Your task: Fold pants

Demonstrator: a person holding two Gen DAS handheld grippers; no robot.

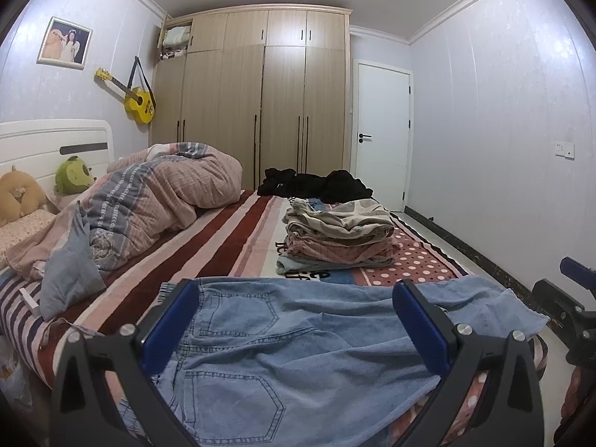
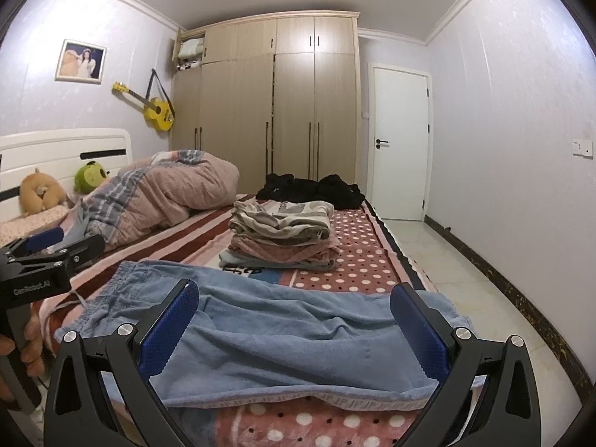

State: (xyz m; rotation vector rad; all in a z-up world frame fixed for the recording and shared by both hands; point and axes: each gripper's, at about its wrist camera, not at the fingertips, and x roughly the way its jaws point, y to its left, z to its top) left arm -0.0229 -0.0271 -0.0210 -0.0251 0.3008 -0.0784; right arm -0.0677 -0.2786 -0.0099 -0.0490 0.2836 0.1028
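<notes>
While both tools hover over the near edge of the bed, the left gripper [image 1: 296, 320] has its blue-padded fingers spread wide with nothing between them, and the right gripper [image 2: 294, 322] is spread just as wide and empty. Beneath them lies the pair of light blue denim pants [image 1: 298, 346], spread across the striped and polka-dotted bed cover [image 2: 357, 257]; the left wrist view shows the stitched back pockets and waist end, the right wrist view the legs reaching the bed's near edge. Beyond the pants sits a stack of folded beige and pink clothes [image 1: 341, 236], and farther back a heap of black garments [image 1: 316, 182]. A rumpled pink and grey striped quilt [image 1: 164, 193] is bunched toward the white headboard [image 1: 56, 145], beside a green plush toy [image 1: 72, 175]. A tall light wooden wardrobe [image 1: 260, 93] and a white door [image 1: 383, 134] close the room.
</notes>
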